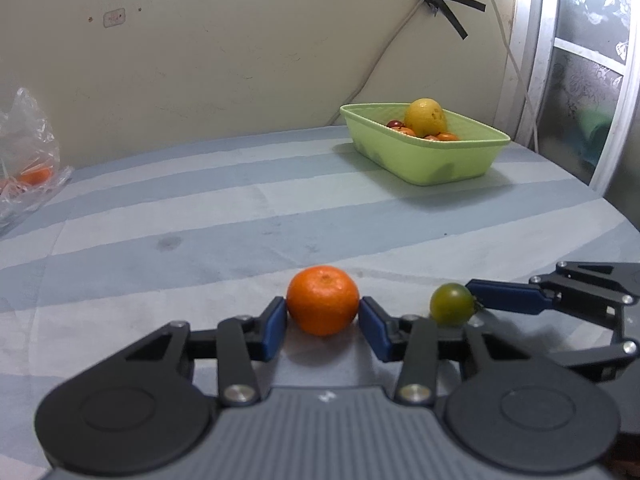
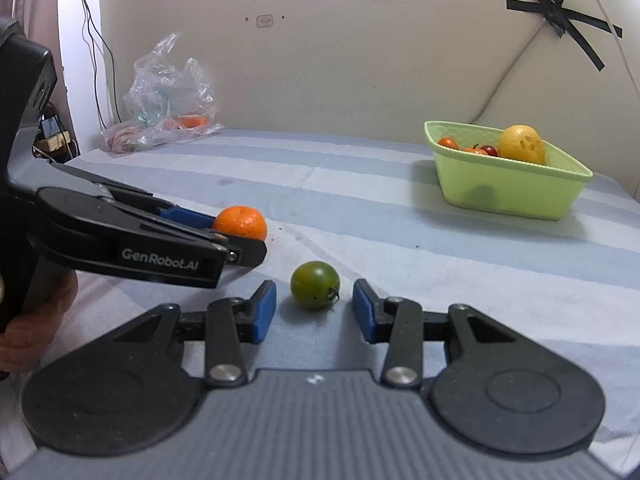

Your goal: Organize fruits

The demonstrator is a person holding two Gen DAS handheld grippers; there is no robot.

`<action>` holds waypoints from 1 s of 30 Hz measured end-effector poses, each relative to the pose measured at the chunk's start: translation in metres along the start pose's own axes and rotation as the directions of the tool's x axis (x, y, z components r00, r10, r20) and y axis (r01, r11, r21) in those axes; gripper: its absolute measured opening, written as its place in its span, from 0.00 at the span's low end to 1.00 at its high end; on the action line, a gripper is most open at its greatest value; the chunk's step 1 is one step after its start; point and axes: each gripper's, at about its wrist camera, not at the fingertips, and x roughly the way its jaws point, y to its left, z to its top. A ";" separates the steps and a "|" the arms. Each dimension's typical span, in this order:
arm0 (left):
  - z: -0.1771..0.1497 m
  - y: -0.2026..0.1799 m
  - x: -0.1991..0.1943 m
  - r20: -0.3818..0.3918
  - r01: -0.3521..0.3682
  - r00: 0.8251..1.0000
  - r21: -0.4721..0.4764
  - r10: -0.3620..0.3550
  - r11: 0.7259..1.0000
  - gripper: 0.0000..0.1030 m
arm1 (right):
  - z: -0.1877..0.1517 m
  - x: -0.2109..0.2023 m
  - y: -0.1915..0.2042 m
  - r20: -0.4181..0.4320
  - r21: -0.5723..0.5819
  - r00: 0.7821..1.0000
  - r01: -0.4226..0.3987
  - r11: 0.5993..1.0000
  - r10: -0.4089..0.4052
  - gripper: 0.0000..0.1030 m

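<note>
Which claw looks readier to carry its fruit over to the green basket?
Probably the left claw: its pads already touch the orange. The right claw leaves gaps around the green tomato. The basket stands far off.

Orange mandarin (image 1: 322,300), green tomato (image 2: 315,285) beside

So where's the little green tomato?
The green tomato sits on the striped cloth between the right gripper's open blue fingers, untouched, just right of the orange at the left gripper.
</note>
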 end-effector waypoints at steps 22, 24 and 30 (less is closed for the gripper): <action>0.003 -0.002 0.000 -0.005 0.004 1.000 -0.010 -0.004 1.000 0.45 | 0.000 -0.001 -0.001 0.005 0.011 1.000 -0.005 1.000 0.005 0.44; 0.002 -0.002 -0.001 -0.005 0.004 1.000 -0.008 -0.004 1.000 0.46 | 0.000 -0.002 -0.001 0.006 0.010 1.000 -0.003 1.000 0.003 0.44; 0.003 -0.003 -0.001 -0.004 0.003 1.000 -0.007 -0.003 1.000 0.47 | 0.000 -0.002 0.000 0.007 0.011 1.000 -0.002 1.000 0.002 0.45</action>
